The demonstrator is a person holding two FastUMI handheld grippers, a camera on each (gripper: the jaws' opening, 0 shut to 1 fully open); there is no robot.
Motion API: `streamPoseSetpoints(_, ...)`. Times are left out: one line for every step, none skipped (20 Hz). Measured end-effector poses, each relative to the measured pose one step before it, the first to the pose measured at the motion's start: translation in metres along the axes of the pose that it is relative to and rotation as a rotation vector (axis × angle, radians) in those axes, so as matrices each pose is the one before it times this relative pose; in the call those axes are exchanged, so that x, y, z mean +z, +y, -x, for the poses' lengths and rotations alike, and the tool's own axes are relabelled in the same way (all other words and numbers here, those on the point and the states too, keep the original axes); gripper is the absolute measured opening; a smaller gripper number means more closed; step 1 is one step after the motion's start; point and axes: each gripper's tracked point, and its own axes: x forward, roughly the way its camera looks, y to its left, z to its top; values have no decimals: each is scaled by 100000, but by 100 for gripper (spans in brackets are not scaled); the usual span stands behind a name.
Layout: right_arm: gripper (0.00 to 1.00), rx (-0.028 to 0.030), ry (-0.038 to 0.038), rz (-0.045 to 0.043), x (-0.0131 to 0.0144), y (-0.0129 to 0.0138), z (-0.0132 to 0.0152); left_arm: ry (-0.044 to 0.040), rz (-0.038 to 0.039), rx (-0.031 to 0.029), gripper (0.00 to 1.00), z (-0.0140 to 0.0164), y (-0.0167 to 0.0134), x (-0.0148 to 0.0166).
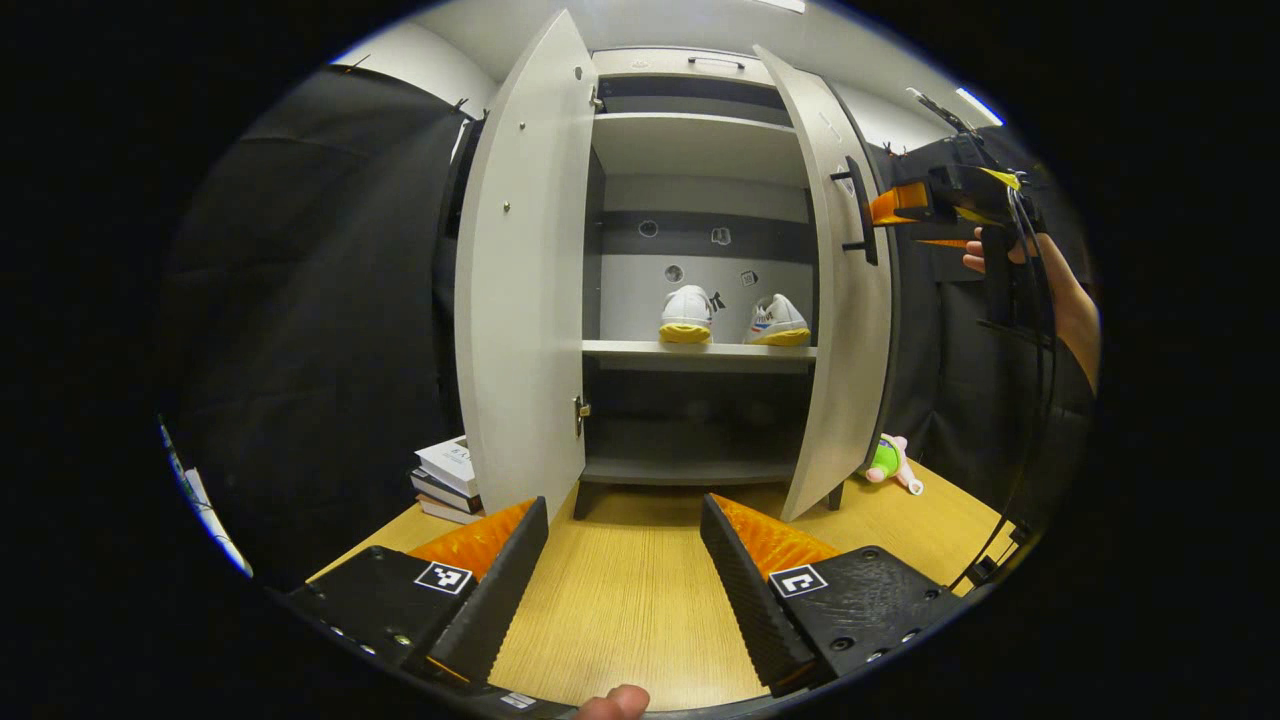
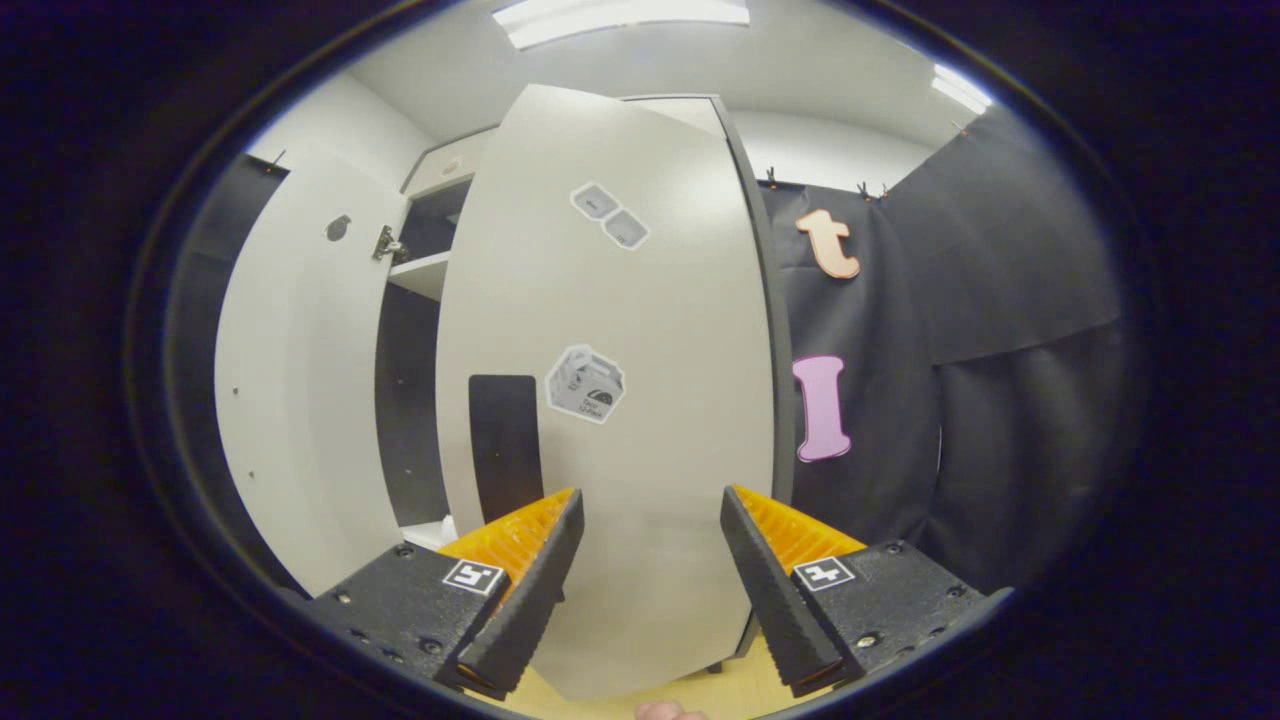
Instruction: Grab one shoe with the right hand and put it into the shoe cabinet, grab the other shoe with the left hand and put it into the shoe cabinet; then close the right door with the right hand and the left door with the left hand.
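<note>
Two white shoes with yellow soles, one on the left (image 1: pixel 686 315) and one on the right (image 1: pixel 778 322), stand side by side on the middle shelf (image 1: pixel 640 352) of the grey shoe cabinet. Both doors hang open: the left door (image 1: pixel 525 290) and the right door (image 1: pixel 845 330). My left gripper (image 1: pixel 624 560) is open and low over the wooden table, well in front of the cabinet. In the left gripper view, my right gripper (image 1: pixel 905 205) is held high by a hand, just outside the right door near its black handle (image 1: pixel 858 210). In the right gripper view, my right gripper (image 2: pixel 648 545) is open, facing the right door's outer face (image 2: pixel 620 400).
A stack of books (image 1: pixel 448 480) lies left of the cabinet on the wooden table (image 1: pixel 640 610). A green and pink plush toy (image 1: pixel 888 462) lies right of the right door. Black cloth walls close in both sides. Stickers (image 2: pixel 585 385) dot the door's face.
</note>
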Motion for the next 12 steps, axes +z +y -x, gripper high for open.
streamPoseSetpoints(91, -108, 44, -67, 129, -115, 225, 219, 174, 139, 92, -7, 20, -24)
streamPoseSetpoints(91, 878, -635, 33, 39, -61, 299, -345, 9, 219, 92, 36, 38, 82)
streamPoseSetpoints(92, -347, -665, 523, 23, -314, 541, -364, -113, 244, 92, -14, 120, 118)
streamPoseSetpoints(87, -667, -964, 775, 57, -199, 696, -207, -113, 93, 92, -59, 55, 73)
streamPoseSetpoints(87, -452, -1016, 913, 17, -177, 784, -123, -157, -169, 92, 31, -77, 53)
streamPoseSetpoints(87, -48, -244, 1089, -290, -77, 1036, -156, -58, -202, 92, -51, -104, 13)
streamPoseSetpoints(92, 171, 146, 663, -403, -2, 941, -153, -44, -311, 92, 56, -182, 4)
streamPoseSetpoints(92, -16, 351, 289, -538, 21, 916, 61, -86, -374, 92, 18, -153, 39)
streamPoseSetpoints(92, 124, 443, -109, -414, 153, 836, 42, -72, -394, 92, 0, -84, 37)
streamPoseSetpoints(87, -254, 661, -400, -515, 116, 797, -229, -126, -350, 92, -73, -134, 109)
streamPoseSetpoints(92, 13, 707, -198, -569, 177, 761, -137, -278, -404, 92, -96, -200, 63)
streamPoseSetpoints(92, -223, 303, -326, -454, 132, 656, -399, -296, -309, 92, 21, -201, 118)
